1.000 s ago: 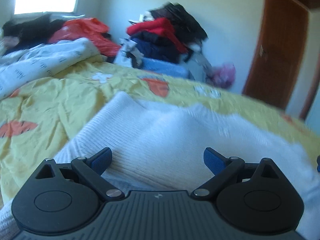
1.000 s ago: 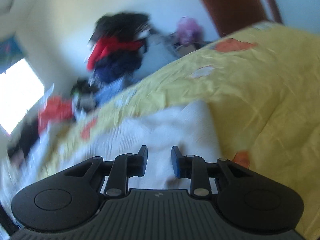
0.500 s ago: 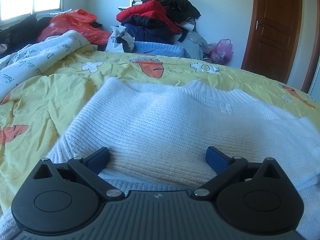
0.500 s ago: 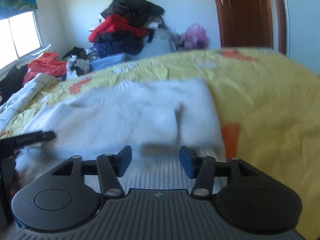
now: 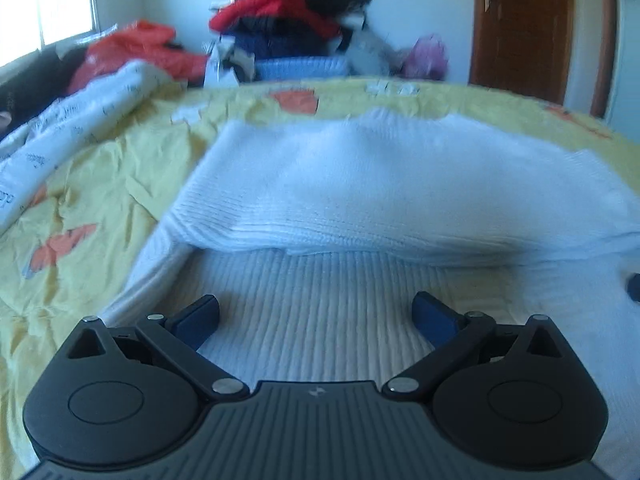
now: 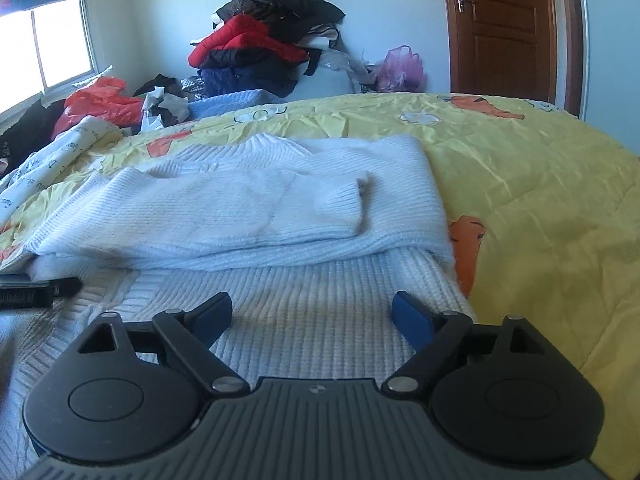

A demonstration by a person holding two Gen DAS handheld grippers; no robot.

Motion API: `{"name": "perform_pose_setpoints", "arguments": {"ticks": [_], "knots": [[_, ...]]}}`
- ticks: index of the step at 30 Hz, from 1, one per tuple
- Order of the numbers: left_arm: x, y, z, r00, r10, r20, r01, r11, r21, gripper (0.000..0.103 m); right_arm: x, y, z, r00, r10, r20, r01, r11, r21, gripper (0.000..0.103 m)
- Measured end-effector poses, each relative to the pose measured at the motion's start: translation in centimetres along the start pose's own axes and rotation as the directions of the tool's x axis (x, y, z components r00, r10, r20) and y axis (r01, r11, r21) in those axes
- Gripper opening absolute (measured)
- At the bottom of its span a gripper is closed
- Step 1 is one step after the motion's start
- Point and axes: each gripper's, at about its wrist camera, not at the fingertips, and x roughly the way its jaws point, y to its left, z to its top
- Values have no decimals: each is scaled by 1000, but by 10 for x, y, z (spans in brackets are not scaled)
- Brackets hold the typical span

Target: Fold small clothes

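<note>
Ribbed white knit sweater (image 6: 248,216) folded on crinkled yellow quilt (image 6: 540,184); left gripper (image 5: 316,314) spread empty; right gripper (image 6: 312,312) opening, empty.

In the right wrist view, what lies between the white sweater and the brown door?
Only yellow bedspread, with orange carrot prints, lies between the white sweater and the brown door; the right wrist view shows it.

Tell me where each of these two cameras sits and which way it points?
Left wrist: rides on the left tongs, looking over the white sweater toward the clothes pile; its blue fingertips show, spread apart.
Right wrist: rides on the right tongs, whose jaws are opening, empty; the left tongs' tip is at its left edge.
Both share sweater, yellow bedspread, pile, door.
</note>
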Motion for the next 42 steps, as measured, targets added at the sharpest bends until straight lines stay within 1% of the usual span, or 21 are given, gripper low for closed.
{"name": "perform_pose_setpoints", "arguments": {"ticks": [2,5,8,10,14,21,24,30,32,37,42], "knots": [[-3,4,-5,1000,-14,-12,14,1000,10,103,0,1,0,1000,8,-4,-8,1000,-4,94],[-5,10,-10,999,-37,-14,37,999,-4,103,0,3,-1,1000,9,-11,-9,1000,-13,97],[-5,11,-11,999,-38,-14,38,999,-6,103,-2,8,-3,1000,-9,-28,8,999,-36,99],[-5,12,-12,999,-37,-12,37,999,-5,103,-7,15,-8,999,-23,-46,19,997,-76,102],[-5,11,-11,999,-38,-13,38,999,-5,103,-19,23,-21,997,-49,-55,41,991,-130,102],[-5,11,-11,999,-40,-16,40,999,-3,103,-34,25,-31,997,-61,-57,53,989,-139,102],[-9,10,-12,999,-42,-26,43,999,12,103,-39,26,-35,996,-66,-56,58,988,-141,102],[-33,15,-32,998,-48,-30,49,998,38,103,-41,23,-36,997,-61,-52,54,989,-136,103],[-41,17,-38,998,-55,-33,56,998,33,103,-41,24,-36,997,-60,-52,52,989,-135,103],[-56,21,-50,998,-47,-39,48,999,12,103,-41,23,-36,997,-57,-51,50,990,-133,103],[-58,23,-57,999,-51,-7,51,999,1,103,-41,24,-35,997,-57,-49,50,990,-132,103]]}}
